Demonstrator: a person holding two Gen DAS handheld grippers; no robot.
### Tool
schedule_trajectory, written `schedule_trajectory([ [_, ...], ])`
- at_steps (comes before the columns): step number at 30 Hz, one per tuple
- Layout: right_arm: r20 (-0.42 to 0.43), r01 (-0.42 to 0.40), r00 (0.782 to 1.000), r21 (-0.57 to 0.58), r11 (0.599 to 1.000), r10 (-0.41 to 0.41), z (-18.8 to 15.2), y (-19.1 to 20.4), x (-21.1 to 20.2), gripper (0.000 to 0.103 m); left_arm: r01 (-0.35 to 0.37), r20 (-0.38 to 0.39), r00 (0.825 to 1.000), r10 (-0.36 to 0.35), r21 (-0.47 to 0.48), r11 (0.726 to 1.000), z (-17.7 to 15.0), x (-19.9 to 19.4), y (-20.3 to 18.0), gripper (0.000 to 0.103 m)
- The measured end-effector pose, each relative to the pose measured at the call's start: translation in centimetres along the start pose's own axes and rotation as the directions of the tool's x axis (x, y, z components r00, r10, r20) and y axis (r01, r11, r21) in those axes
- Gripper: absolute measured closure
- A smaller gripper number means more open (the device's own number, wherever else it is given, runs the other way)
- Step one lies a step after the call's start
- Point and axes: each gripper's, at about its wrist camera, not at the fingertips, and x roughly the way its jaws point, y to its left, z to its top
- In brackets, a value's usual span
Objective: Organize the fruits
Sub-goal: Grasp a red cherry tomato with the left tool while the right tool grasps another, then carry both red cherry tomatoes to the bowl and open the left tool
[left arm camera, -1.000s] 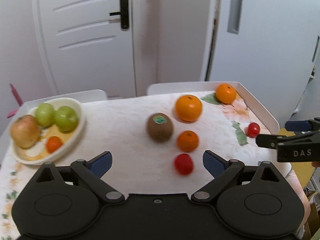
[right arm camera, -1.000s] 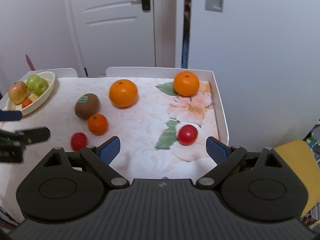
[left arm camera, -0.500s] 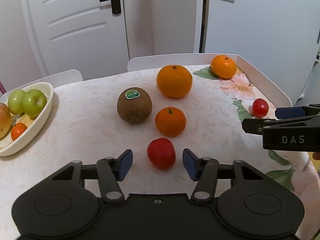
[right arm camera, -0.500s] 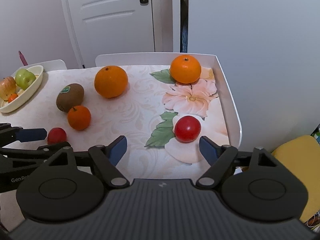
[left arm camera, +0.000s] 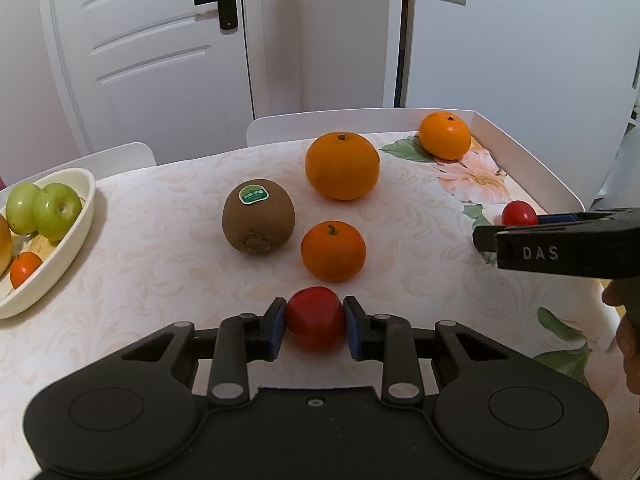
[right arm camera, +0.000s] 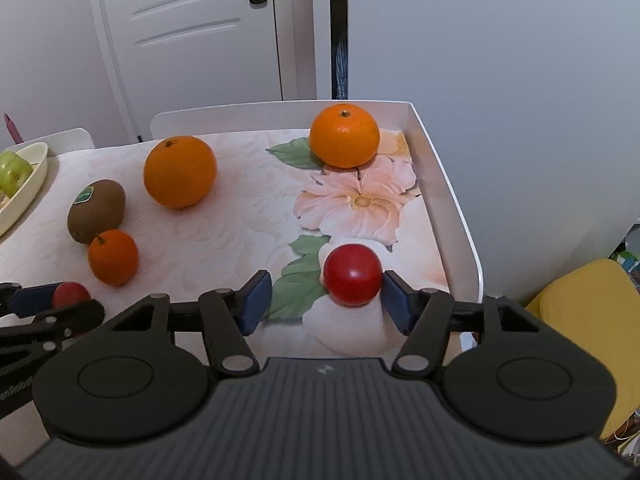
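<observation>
Fingers (left arm camera: 276,330) of the left gripper (left arm camera: 315,326) clamp a red tomato (left arm camera: 315,322) on the surface (left arm camera: 160,248); the right gripper (right arm camera: 325,300) has been closing, a second tomato (right arm camera: 352,274) touching only its right finger.

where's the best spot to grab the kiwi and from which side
Grip the kiwi across its short middle, coming down from above. It lies on its side on the tablecloth, sticker up, with the small orange close at its right, so keep that finger tight.
</observation>
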Motion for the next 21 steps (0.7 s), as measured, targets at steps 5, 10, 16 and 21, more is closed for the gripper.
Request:
schedule_trajectory([
  [5,0.006,0.023,1.0,-0.002,1.0,-0.023,0.14,0.08,0.33,0.036,0.004,0.0,1.0,-0.004,-0.005,1.0,0.06,-0.02,0.17,0.069],
  [10,0.015,0.047,0.999,-0.005,0.999,-0.047,0.25,0.02,0.59,0.047,0.01,0.001,1.0,-0.01,0.001,1.0,0.16,0.11,0.28,0.069],
  [16,0.017,0.053,0.998,0.007,0.999,-0.053,0.53,-0.16,0.57,0.056,0.012,-0.007,1.0,-0.012,0.003,1.0,0.43,0.22,0.36,0.07],
  [21,0.02,0.051,0.998,0.012,0.999,-0.051,0.91,0.01,-0.24,0.056,0.015,-0.003,1.0,-0.015,-0.004,1.0,0.82,-0.14,0.79,0.07],
])
